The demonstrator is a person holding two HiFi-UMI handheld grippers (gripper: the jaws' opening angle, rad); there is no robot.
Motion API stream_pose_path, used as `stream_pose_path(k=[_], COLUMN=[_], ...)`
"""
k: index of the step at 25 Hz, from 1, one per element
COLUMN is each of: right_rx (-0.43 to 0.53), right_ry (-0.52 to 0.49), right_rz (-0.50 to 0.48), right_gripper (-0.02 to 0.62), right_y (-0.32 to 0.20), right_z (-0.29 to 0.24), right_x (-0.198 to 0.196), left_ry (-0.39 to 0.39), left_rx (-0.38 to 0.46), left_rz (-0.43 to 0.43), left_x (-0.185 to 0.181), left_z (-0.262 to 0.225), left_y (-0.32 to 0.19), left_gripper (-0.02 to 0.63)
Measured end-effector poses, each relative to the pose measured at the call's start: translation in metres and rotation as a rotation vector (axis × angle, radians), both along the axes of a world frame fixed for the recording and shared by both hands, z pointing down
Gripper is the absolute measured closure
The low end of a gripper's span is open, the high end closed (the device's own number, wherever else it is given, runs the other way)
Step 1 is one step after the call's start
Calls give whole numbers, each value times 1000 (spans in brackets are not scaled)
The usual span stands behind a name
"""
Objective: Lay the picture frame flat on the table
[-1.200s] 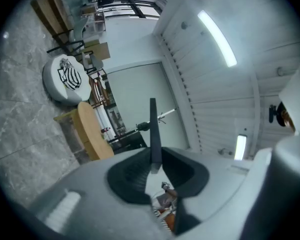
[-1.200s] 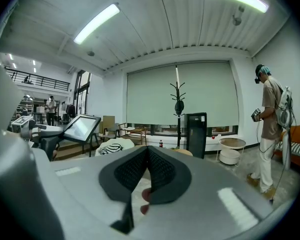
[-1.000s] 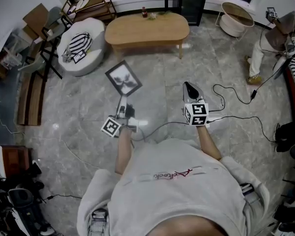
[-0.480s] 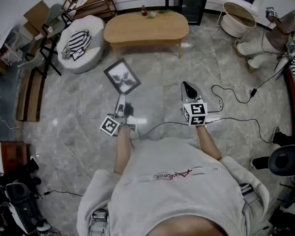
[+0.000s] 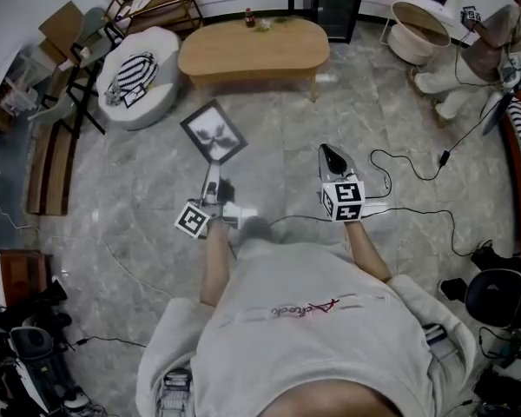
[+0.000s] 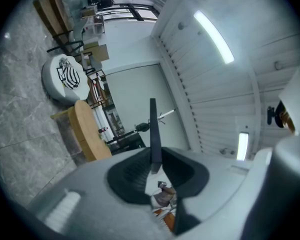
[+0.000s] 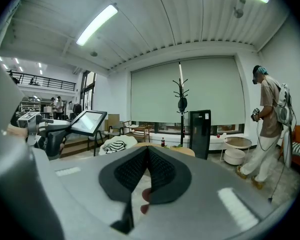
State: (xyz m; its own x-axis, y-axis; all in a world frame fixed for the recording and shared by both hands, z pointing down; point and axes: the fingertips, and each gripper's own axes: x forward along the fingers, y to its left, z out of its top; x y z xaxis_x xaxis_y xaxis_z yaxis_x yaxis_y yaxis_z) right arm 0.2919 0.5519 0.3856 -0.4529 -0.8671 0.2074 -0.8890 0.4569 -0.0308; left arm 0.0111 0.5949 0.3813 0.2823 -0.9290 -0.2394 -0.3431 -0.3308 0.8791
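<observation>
The left claw (image 5: 214, 181) is clenched on one thin edge of the black rectangular picture frame (image 5: 214, 132), held above the floor, well short of the far oval wooden counter (image 5: 252, 52). The right claw (image 5: 332, 155) is closed and empty. With so narrow a grip, the frame could pivot or slip.

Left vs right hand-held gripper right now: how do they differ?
Left hand-held gripper is shut on the edge of the picture frame; right hand-held gripper is shut, empty. Left is rolled sideways; right sits upright. Both are held over the floor, short of the wooden table.
</observation>
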Motion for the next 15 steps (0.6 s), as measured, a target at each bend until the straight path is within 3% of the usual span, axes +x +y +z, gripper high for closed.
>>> stream_pose_path(k=[15], right_rx=[3], right_ry=[0], right_rz=[-28], right_gripper=[592], right_y=[-9], right_z=[8], right_x=[-6], left_ry=[-8], left_rx=[9], left_rz=[-18], left_x=[-3], left_z=[3], left_y=[-10], left_gripper=[537])
